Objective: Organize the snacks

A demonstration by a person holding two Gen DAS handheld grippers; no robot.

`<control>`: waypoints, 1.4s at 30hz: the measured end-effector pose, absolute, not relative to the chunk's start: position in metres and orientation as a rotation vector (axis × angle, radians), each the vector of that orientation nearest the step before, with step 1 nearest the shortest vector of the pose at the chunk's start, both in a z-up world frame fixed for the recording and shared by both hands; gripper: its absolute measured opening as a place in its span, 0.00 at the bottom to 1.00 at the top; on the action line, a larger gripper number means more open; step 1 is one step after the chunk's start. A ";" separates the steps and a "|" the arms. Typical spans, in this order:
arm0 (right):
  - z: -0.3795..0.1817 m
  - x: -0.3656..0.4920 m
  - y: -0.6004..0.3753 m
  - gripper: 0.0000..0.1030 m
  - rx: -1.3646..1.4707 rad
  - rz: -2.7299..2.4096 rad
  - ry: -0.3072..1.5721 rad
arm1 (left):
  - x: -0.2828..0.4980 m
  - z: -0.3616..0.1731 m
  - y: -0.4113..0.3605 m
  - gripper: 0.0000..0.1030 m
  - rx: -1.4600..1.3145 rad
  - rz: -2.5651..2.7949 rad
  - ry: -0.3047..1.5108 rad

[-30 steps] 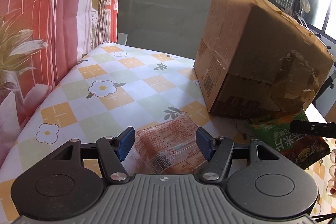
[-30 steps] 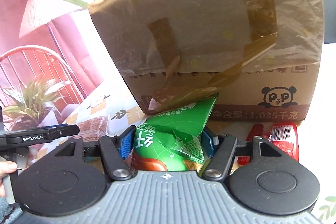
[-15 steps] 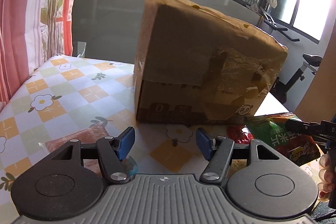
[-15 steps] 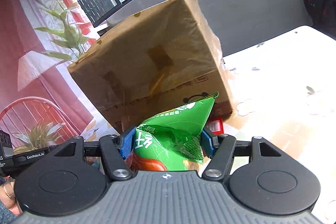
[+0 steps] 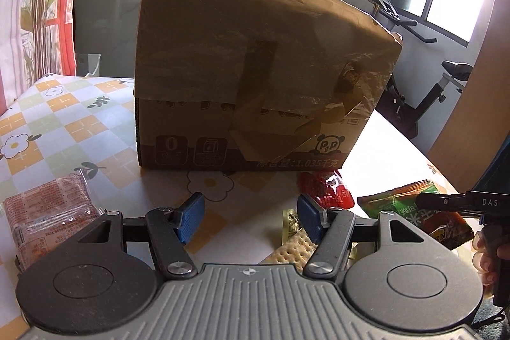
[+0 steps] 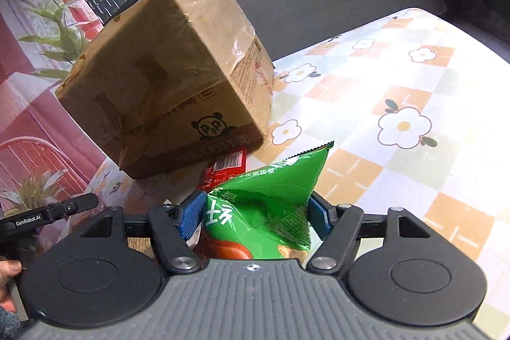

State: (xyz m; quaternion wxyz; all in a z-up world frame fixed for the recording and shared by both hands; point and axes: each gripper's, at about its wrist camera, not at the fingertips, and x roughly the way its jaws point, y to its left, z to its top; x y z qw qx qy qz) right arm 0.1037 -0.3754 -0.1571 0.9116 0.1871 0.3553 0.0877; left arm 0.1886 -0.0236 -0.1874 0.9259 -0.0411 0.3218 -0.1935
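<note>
My right gripper (image 6: 255, 215) has a green snack bag (image 6: 264, 196) between its blue pads. Its jaws are opening, and the pads still touch the bag's sides. In the left wrist view the same green bag (image 5: 411, 206) hangs low over the table at the right. My left gripper (image 5: 251, 217) is open and holds nothing, hovering above the tablecloth in front of a taped cardboard box (image 5: 255, 69). A cracker packet (image 5: 296, 241) lies under its right finger. A red snack packet (image 5: 325, 188) lies at the box's foot, and a pink printed packet (image 5: 47, 212) lies at the left.
The box (image 6: 165, 85) stands tall on the flowered, checked tablecloth (image 6: 382, 117). The table's right edge runs close behind the green bag, with an exercise bike (image 5: 430, 91) beyond it. A red curtain hangs at the left. A hand (image 5: 484, 250) grips the right tool.
My left gripper has swung right, from over the pink packet to in front of the box. My right gripper has carried the green bag rightward, and its jaws stand wider.
</note>
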 end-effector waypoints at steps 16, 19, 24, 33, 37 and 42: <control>-0.126 0.097 -0.366 0.93 0.185 -0.025 0.724 | 0.182 -0.192 -0.027 0.64 -0.089 -0.405 0.649; -0.122 0.094 -0.355 0.93 0.201 -0.032 0.757 | 0.180 -0.193 -0.029 0.64 -0.085 -0.417 0.650; -0.125 0.090 -0.335 0.93 0.213 0.010 0.842 | 0.186 -0.197 -0.033 0.64 -0.080 -0.462 0.677; -0.140 0.093 -0.328 0.93 0.188 -0.006 0.876 | 0.192 -0.220 -0.073 0.65 0.035 -0.622 0.752; -0.139 0.093 -0.328 0.93 0.189 -0.006 0.874 | 0.193 -0.227 -0.080 0.65 0.081 -0.604 0.757; -0.141 0.094 -0.327 0.93 0.184 -0.005 0.876 | 0.193 -0.230 -0.073 0.65 0.060 -0.570 0.765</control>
